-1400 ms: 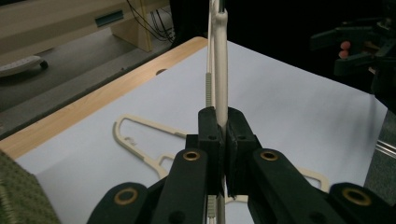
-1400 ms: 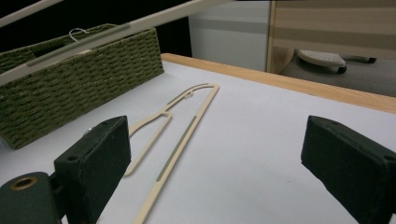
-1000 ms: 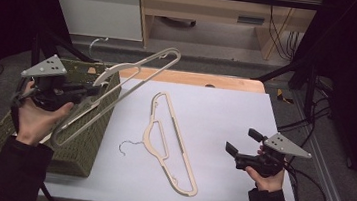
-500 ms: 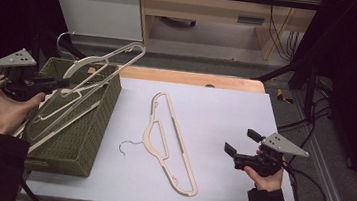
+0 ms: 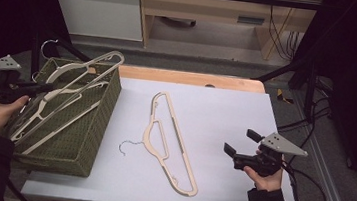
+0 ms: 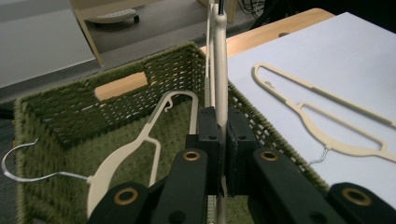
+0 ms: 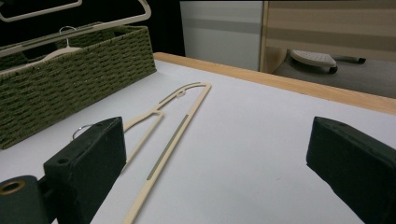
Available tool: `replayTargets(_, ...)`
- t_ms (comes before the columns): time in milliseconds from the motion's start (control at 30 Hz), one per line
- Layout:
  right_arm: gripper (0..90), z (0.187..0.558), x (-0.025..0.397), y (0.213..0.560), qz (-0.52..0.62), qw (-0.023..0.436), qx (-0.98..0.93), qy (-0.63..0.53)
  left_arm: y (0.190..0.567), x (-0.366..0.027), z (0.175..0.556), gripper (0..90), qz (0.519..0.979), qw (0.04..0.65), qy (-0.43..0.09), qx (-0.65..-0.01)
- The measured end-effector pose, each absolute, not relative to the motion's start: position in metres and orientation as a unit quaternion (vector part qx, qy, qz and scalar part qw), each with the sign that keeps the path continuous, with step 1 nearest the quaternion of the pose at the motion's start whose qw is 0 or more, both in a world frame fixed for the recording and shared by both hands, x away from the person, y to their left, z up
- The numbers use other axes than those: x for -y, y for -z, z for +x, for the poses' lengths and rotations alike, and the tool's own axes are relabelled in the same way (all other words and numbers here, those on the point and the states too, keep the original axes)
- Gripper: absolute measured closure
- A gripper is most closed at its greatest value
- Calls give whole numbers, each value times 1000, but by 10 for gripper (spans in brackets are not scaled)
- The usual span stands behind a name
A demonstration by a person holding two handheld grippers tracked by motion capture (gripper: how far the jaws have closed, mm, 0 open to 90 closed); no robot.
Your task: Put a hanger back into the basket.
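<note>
- Between the left gripper's (image 6: 219,140) jaws: a cream hanger (image 6: 219,56), pinched edge-on on its bar. Jaws clenched tight, plastic touching both pads.
- From the clamp the held hanger runs up and away, out past the far wall of the green woven basket (image 6: 116,112). High view shows it tilted, its far end poking over the basket's back rim (image 5: 113,58).
- Below and left of those jaws: a second cream hanger (image 6: 135,149) lying inside the basket, its wire hook (image 6: 28,163) hanging over the basket's left wall.
- Right of the left jaws, outside the basket: a third hanger (image 6: 327,121) flat on the white table top (image 6: 355,56).
- Right gripper (image 7: 215,177): jaws spread wide, gripping nothing, touching nothing. It sits low over the white top.
- Ahead of and between the right jaws, nearer the left one: the flat hanger (image 7: 173,126), well apart from both pads. Its wire hook (image 7: 81,128) peeks out just behind the left jaw.
- High view: right gripper (image 5: 241,150) sits near the table's right edge, clear of the flat hanger (image 5: 167,139).
- Writing: no brand, label or text readable on hangers, basket or grippers.
</note>
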State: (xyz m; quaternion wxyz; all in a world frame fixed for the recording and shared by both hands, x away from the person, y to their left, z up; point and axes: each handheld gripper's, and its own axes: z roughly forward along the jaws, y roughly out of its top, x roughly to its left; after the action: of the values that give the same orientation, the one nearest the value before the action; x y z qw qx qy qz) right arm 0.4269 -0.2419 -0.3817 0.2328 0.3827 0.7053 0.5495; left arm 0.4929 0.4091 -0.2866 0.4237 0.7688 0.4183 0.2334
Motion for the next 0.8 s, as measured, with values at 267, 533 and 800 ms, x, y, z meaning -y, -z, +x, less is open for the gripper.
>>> replayTargets(267, 53, 427, 242, 381, 385, 235, -703, -549, 297, -427, 493, 868, 768, 410, -231, -435)
replayTargets(533, 52, 427, 242, 382, 384, 233, -706, -548, 308, -433, 493, 868, 771, 401, -216, -445)
replayTargets(800, 52, 427, 242, 382, 384, 234, -705, -548, 318, -426, 498, 868, 780, 385, -203, -450)
